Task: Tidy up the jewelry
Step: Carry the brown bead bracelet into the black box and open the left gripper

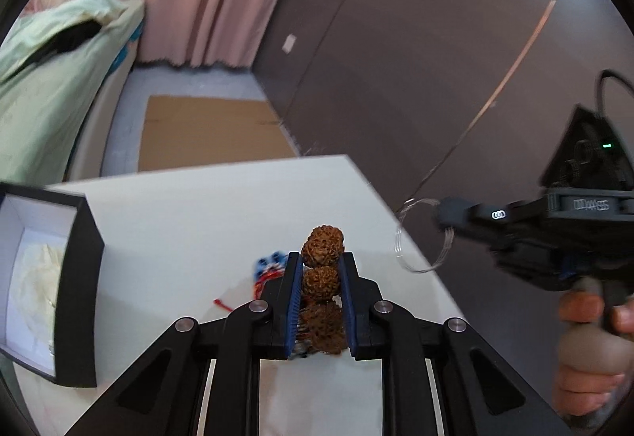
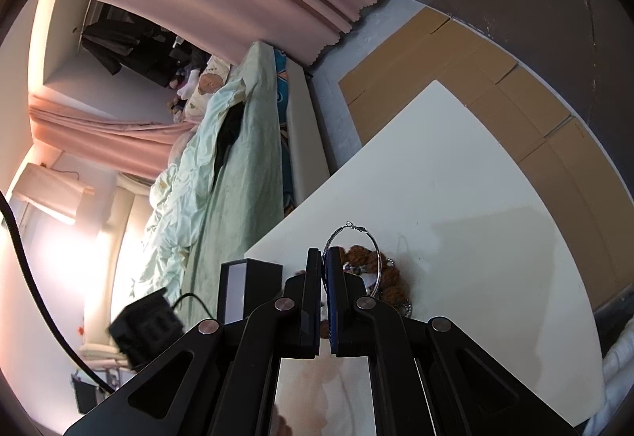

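My left gripper (image 1: 321, 257) is shut on a bracelet of knobbly brown beads (image 1: 321, 279), with one bead sticking out past the blue pads, above the white table (image 1: 198, 218). To the right, my right gripper (image 1: 443, 213) is shut on thin silver hoop earrings (image 1: 420, 201) that hang past the table's edge. In the right wrist view the same gripper (image 2: 325, 251) pinches a silver hoop (image 2: 348, 226); behind it lie brown beads (image 2: 392, 277) and a metal chain (image 2: 404, 307). A blue and red beaded piece (image 1: 269, 265) lies on the table just left of my left fingers.
A black box (image 1: 75, 277) with a white lining stands open at the table's left edge, also seen as the box (image 2: 249, 277) in the right wrist view. Beyond the table are flat cardboard (image 1: 206, 134) on the floor, a bed with a green quilt (image 1: 43, 91) and a dark wall.
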Action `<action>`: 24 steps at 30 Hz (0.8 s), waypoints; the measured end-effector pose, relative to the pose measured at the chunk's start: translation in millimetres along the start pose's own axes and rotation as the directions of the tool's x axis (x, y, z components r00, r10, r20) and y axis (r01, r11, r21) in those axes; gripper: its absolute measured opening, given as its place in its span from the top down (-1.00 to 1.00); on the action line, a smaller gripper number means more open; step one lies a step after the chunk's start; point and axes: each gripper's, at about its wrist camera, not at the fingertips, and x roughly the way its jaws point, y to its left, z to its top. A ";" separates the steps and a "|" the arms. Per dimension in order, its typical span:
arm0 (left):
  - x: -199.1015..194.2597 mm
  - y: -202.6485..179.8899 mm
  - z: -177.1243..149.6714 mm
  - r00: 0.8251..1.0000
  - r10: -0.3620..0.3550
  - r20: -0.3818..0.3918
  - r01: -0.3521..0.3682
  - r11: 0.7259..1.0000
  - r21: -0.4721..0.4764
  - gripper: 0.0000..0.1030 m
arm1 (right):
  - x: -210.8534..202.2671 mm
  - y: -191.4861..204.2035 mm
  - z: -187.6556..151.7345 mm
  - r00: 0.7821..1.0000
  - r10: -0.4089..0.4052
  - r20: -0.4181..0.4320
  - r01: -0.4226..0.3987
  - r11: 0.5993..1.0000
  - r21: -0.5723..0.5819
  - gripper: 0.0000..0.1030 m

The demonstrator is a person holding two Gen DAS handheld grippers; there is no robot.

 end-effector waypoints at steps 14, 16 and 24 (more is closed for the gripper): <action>-64.6 4.7 8.4 0.993 -0.001 0.121 0.001 1.000 -0.003 0.63 | 0.6 12.0 -14.8 0.999 0.022 0.025 -0.022 1.000 -0.009 0.91; -73.1 8.7 11.0 0.990 0.010 0.139 -0.009 1.000 -0.011 0.63 | 4.4 17.3 -18.1 0.999 0.027 0.030 -0.027 1.000 -0.015 0.91; -109.5 29.7 19.0 0.974 0.071 0.214 -0.065 0.997 -0.035 0.63 | 20.9 47.6 -30.9 0.996 0.084 0.025 -0.082 0.994 -0.068 0.91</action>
